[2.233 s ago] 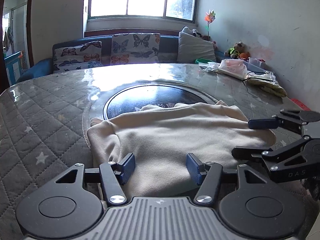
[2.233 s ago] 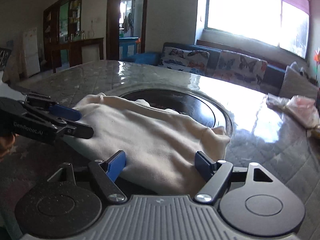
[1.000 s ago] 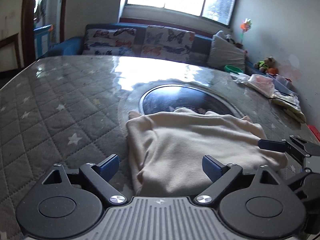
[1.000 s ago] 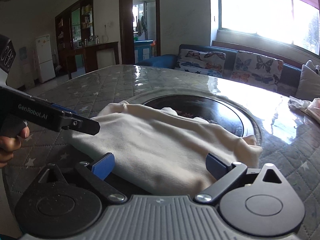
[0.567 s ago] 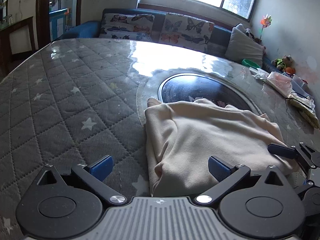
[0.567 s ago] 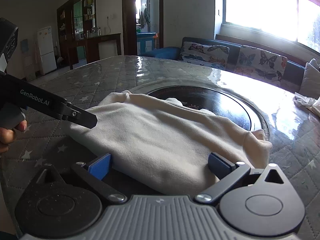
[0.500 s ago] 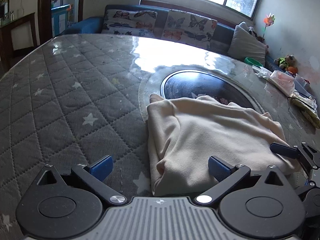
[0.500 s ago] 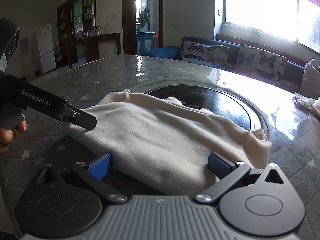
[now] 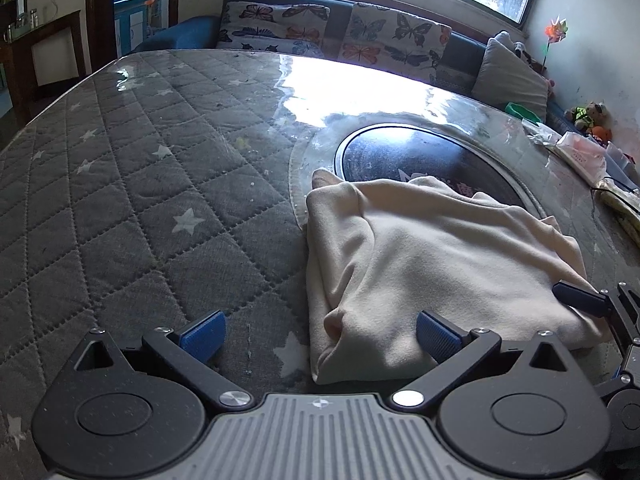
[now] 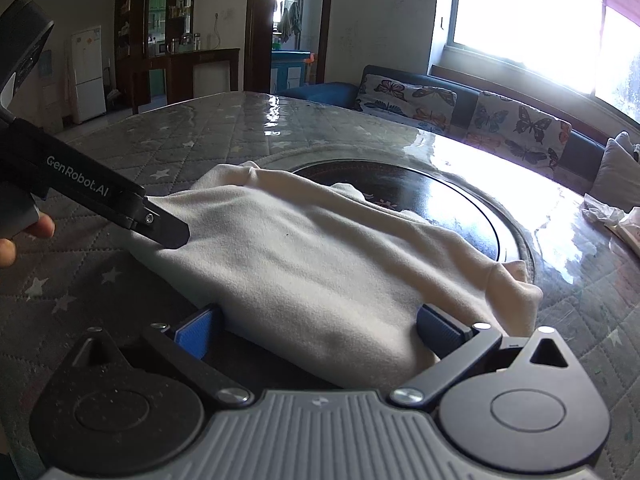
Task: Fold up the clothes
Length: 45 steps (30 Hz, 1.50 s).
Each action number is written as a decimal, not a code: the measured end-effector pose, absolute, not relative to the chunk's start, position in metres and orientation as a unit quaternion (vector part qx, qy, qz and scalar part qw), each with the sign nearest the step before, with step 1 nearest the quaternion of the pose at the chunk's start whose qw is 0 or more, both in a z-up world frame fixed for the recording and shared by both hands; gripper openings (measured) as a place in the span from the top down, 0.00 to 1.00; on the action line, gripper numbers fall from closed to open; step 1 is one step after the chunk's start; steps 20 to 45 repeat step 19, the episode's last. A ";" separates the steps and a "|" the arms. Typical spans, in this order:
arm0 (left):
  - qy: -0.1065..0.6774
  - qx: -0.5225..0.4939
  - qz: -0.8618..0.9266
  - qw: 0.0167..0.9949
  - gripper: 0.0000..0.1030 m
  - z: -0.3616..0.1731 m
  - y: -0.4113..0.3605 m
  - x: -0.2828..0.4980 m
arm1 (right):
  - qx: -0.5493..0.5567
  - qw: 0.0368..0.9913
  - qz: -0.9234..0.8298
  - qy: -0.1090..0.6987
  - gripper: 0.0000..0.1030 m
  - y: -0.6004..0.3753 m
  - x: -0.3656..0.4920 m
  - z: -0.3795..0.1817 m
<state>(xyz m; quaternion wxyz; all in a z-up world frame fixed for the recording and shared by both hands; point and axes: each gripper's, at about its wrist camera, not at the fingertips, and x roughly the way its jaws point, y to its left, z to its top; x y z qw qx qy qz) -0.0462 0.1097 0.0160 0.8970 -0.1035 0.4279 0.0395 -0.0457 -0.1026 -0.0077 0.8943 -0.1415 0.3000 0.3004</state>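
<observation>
My left gripper (image 9: pixel 318 334) stands spread to its widest and holds nothing; its left pad (image 9: pixel 203 330) hangs over bare quilted cover, its right pad (image 9: pixel 437 336) at the near edge of the garment (image 9: pixel 432 264). The garment is a cream, soft-napped piece, folded into a thick, roughly square bundle with a loose fold at its near left corner. It lies on the table (image 9: pixel 132 184), its far edge overlapping the dark round inset (image 9: pixel 420 156) at the centre. The table cover is grey, diamond-stitched with white stars, under a glossy film that throws window glare. My right gripper (image 10: pixel 318 334) is also wide open and grips nothing; the garment's near edge lies between its pads without being pressed. In the right wrist view a hand (image 10: pixel 24 236) at far left holds the left gripper, whose finger rests on the garment's left edge. Behind the table runs a sofa (image 9: pixel 344 36) with butterfly cushions. At far right, plastic bags (image 9: pixel 584 152) sit on the table, well apart from the garment.
</observation>
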 end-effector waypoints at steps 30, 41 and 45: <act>0.428 -0.099 0.055 0.897 0.00 0.015 0.106 -0.045 | -0.142 0.894 0.301 0.300 0.00 -0.104 -0.046 -0.006; 0.428 -0.099 0.055 0.897 0.00 0.015 0.106 -0.045 | -0.142 0.894 0.301 0.300 0.00 -0.104 -0.046 -0.006; 0.428 -0.099 0.055 0.897 0.00 0.015 0.106 -0.045 | -0.142 0.894 0.301 0.300 0.00 -0.104 -0.046 -0.006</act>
